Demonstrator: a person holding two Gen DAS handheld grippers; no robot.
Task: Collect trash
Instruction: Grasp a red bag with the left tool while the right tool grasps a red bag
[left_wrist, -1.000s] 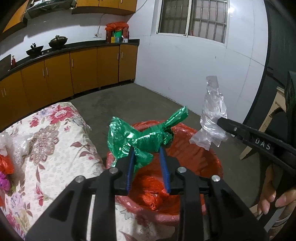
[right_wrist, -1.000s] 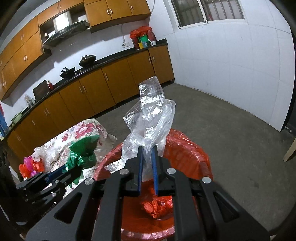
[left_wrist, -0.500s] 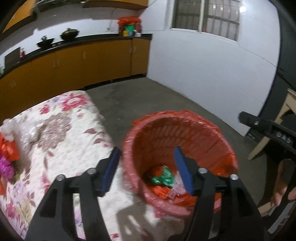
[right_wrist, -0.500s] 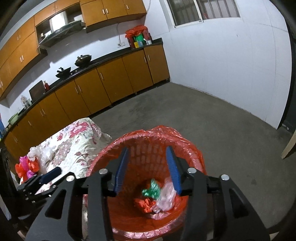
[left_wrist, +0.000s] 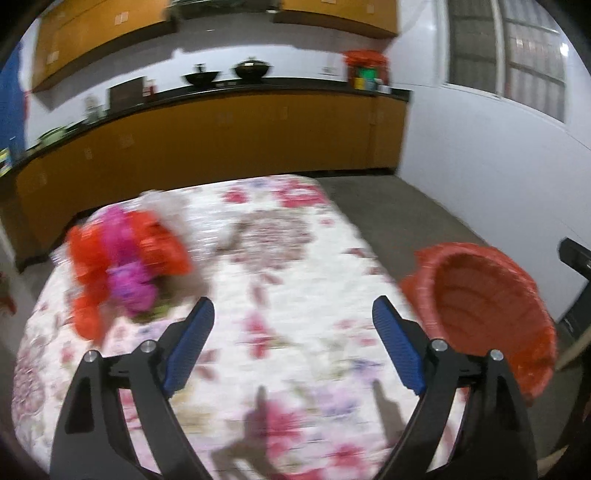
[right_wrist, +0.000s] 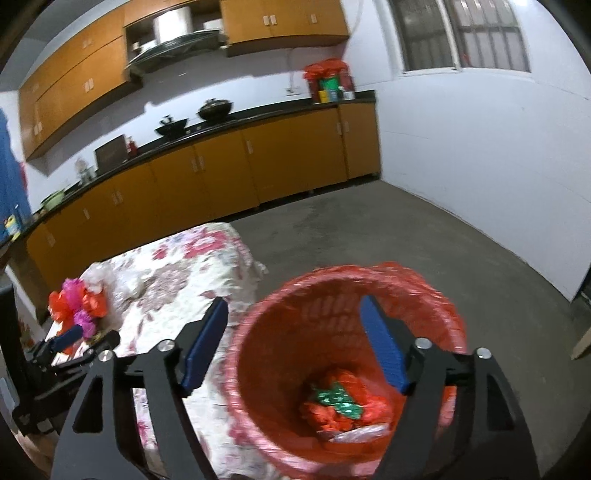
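A red basket (right_wrist: 436, 295) lined with red plastic stands on the floor beside the table; it also shows in the left wrist view (left_wrist: 491, 291). Inside lie a green wrapper (right_wrist: 338, 400), red scraps and a clear bag (right_wrist: 360, 432). My right gripper (right_wrist: 295, 339) is open and empty above the basket's near rim. My left gripper (left_wrist: 293, 341) is open and empty over the floral tablecloth (left_wrist: 280, 258). A pile of red and pink plastic trash (left_wrist: 122, 266) lies on the table's far left; it also shows in the right wrist view (right_wrist: 75, 304).
Orange kitchen cabinets (right_wrist: 221, 170) with a dark counter run along the back wall. Bare concrete floor (right_wrist: 406, 229) lies beyond the basket. The left gripper (right_wrist: 79, 341) shows at the left of the right wrist view.
Both grippers opened and let the green wrapper and the clear bag fall into the basket. My left gripper has since swung left, over the table toward the trash pile.
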